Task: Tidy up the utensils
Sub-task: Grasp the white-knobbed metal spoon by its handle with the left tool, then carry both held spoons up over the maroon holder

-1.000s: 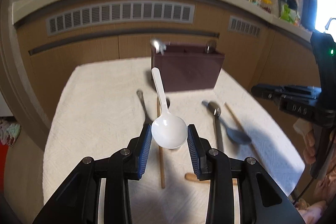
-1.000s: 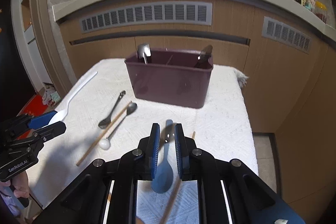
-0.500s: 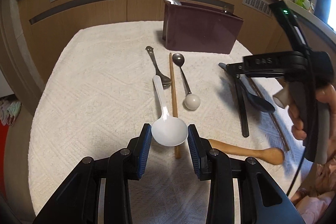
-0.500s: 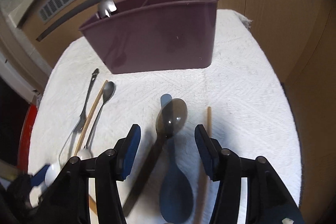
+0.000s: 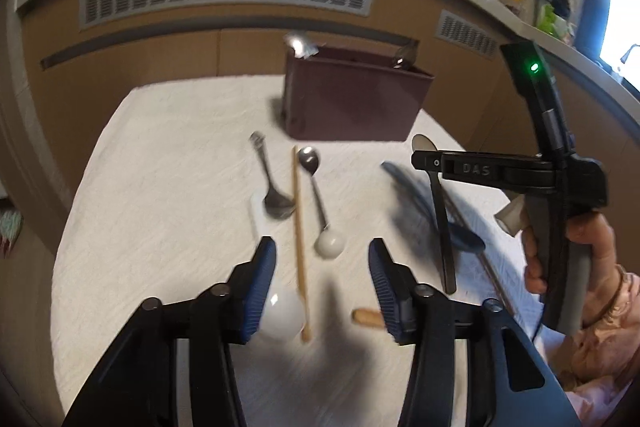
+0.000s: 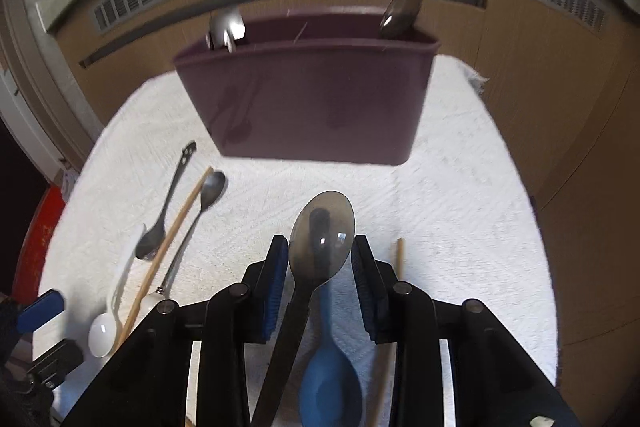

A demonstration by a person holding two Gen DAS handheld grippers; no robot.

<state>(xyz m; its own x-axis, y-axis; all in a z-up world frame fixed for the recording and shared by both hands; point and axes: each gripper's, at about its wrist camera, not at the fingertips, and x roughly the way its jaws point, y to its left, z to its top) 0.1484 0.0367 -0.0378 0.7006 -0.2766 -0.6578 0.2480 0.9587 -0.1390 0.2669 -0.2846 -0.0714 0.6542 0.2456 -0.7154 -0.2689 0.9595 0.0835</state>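
Note:
My left gripper is open over the white cloth and its jaws are opening. The white spoon lies on the cloth by the left finger, free of both pads. My right gripper is closing on the bowl of a dark translucent spoon, and both pads touch the bowl's edges. In the left wrist view this dark spoon hangs from the right gripper, which a hand holds. The maroon utensil holder stands at the back with a metal utensil and a dark spoon in it.
On the cloth lie a metal spoon, a chopstick, a spoon with a white ball end, a blue spoon, a wooden handle and a second chopstick. Wooden cabinets with vents stand behind the table.
The left gripper has let go of the white spoon, which now lies on the cloth. The right gripper opened, sank around the dark spoon's bowl and narrowed onto it.

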